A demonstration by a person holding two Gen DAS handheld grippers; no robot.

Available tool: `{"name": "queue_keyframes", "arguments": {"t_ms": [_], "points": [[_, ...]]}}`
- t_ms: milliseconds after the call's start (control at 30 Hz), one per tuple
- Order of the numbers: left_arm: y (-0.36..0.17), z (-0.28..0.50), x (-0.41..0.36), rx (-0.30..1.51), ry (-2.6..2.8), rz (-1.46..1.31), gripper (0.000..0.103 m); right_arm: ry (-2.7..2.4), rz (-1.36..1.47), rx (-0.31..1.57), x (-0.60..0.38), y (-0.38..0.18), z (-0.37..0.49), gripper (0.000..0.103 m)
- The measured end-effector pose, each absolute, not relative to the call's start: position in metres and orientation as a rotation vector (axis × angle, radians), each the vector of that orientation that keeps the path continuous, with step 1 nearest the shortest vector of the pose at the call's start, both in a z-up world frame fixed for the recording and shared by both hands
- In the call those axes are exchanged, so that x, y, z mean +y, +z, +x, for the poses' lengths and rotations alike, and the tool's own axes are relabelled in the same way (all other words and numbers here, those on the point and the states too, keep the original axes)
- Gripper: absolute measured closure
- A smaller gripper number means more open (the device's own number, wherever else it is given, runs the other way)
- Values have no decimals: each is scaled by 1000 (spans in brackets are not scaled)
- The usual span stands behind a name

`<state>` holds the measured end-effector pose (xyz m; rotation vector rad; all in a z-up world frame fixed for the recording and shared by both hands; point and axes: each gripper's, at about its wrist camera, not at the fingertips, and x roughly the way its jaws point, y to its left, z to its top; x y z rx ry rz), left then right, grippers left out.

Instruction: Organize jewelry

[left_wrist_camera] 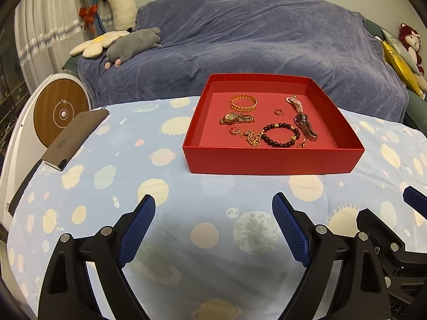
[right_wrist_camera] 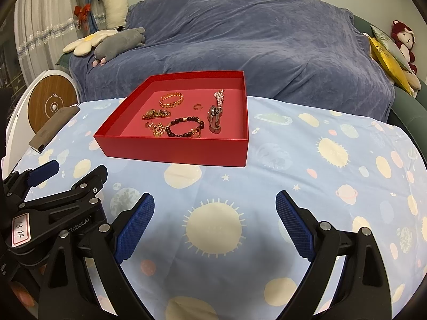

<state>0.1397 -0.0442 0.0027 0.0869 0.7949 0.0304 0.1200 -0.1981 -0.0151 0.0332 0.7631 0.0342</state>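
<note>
A shallow red box [left_wrist_camera: 272, 160] [right_wrist_camera: 173, 149] sits on a table under a blue planet-print cloth. Inside lie a gold chain bangle [left_wrist_camera: 243, 103] [right_wrist_camera: 171, 99], a gold watch [left_wrist_camera: 236, 118] [right_wrist_camera: 156, 114], a dark beaded bracelet [left_wrist_camera: 280, 135] [right_wrist_camera: 185, 127], a dark watch [left_wrist_camera: 306, 126] [right_wrist_camera: 214, 118], a pink bead strand [left_wrist_camera: 295, 103] [right_wrist_camera: 219, 97], small gold rings [left_wrist_camera: 235, 130] and a gold chain [left_wrist_camera: 251, 137]. My left gripper [left_wrist_camera: 213, 204] hangs open above the cloth, short of the box. My right gripper [right_wrist_camera: 214, 201] is open too, nothing between its fingers.
A dark flat case [left_wrist_camera: 74, 136] [right_wrist_camera: 52, 129] lies at the table's left edge beside a white round device with a wooden face [left_wrist_camera: 60, 112]. A sofa under a blue throw [left_wrist_camera: 253, 40] stands behind, with plush toys [left_wrist_camera: 130, 45] and cushions [left_wrist_camera: 400, 56].
</note>
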Motion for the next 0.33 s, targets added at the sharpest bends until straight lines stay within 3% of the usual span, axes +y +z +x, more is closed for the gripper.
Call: {"name": "queue_keyframes", "arguments": {"t_ms": [333], "points": [[4, 141, -46, 787, 19, 94, 16, 33, 47, 761, -201, -15, 119, 13]]}}
